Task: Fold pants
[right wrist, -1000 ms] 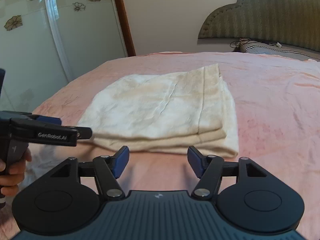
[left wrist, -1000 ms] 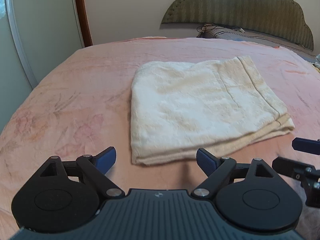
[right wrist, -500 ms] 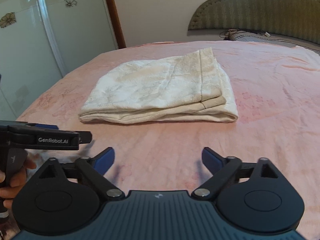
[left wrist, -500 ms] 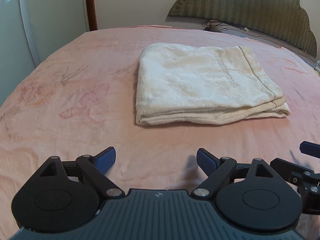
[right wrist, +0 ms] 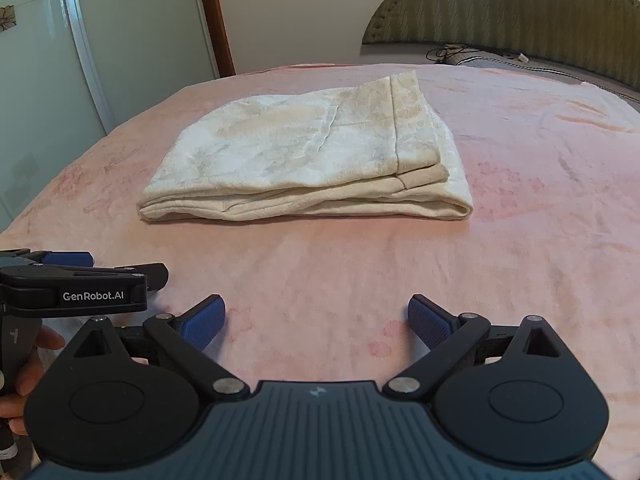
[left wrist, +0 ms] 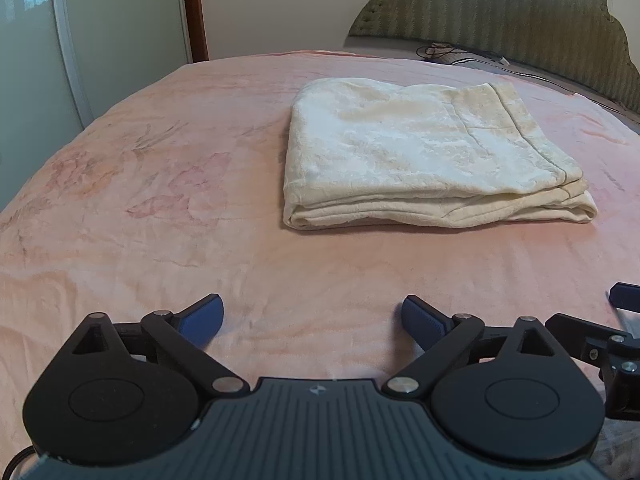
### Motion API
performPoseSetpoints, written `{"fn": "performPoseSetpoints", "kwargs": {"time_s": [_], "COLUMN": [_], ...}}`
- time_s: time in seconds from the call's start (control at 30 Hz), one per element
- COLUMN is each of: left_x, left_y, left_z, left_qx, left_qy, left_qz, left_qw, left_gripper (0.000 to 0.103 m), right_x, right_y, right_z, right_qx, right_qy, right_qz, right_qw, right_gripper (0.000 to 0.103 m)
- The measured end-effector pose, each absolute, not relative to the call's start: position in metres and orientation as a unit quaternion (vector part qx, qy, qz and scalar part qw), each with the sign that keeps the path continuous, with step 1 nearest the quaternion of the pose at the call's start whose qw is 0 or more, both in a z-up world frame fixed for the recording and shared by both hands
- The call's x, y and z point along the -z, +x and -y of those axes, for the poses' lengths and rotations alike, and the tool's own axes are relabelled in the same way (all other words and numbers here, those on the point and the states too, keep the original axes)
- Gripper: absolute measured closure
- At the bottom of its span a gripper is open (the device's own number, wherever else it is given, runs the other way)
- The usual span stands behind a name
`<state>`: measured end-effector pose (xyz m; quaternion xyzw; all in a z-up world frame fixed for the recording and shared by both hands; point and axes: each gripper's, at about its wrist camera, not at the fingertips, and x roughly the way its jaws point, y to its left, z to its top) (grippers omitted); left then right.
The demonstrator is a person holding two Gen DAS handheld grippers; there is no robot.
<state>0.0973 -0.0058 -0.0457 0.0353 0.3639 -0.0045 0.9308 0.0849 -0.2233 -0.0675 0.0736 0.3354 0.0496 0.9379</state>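
The cream pants (left wrist: 424, 156) lie folded in a flat stacked rectangle on the pink bedspread (left wrist: 160, 208); they also show in the right wrist view (right wrist: 312, 160). My left gripper (left wrist: 312, 320) is open and empty, low over the bedspread, well short of the pants' near edge. My right gripper (right wrist: 316, 320) is open and empty too, equally short of the pants. The left gripper shows from the side at the left of the right wrist view (right wrist: 88, 270). Part of the right gripper shows at the right edge of the left wrist view (left wrist: 616, 320).
A padded green headboard (left wrist: 520, 20) stands at the far end of the bed, with a grey pillow and cables (left wrist: 460, 54) in front of it. A glass sliding door (right wrist: 60, 80) and a brown door frame (right wrist: 212, 16) stand on the left.
Both grippers have drawn back from the folded pants toward the near edge of the bed. The right gripper's jaws have opened wider. The pants have not moved.
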Motion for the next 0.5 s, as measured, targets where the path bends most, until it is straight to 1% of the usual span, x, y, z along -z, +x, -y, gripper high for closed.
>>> {"fn": "performPoseSetpoints", "kwargs": {"time_s": [0.2, 0.5], "left_x": [0.0487, 0.0510], "left_y": [0.0969, 0.0949], "left_z": [0.0045, 0.0034], "left_qx": [0.001, 0.003], "left_qy": [0.033, 0.032], "left_qz": [-0.360, -0.353], "left_qw": [0.932, 0.935], "left_gripper": [0.000, 0.000], "right_x": [0.0697, 0.0748], "right_y": [0.0851, 0.0854], "right_z": [0.2240, 0.2191], "right_qx": [-0.052, -0.049], "right_qy": [0.075, 0.058], "right_qz": [-0.336, -0.335], "right_qw": [0.937, 0.939], "right_gripper": [0.004, 0.004]}}
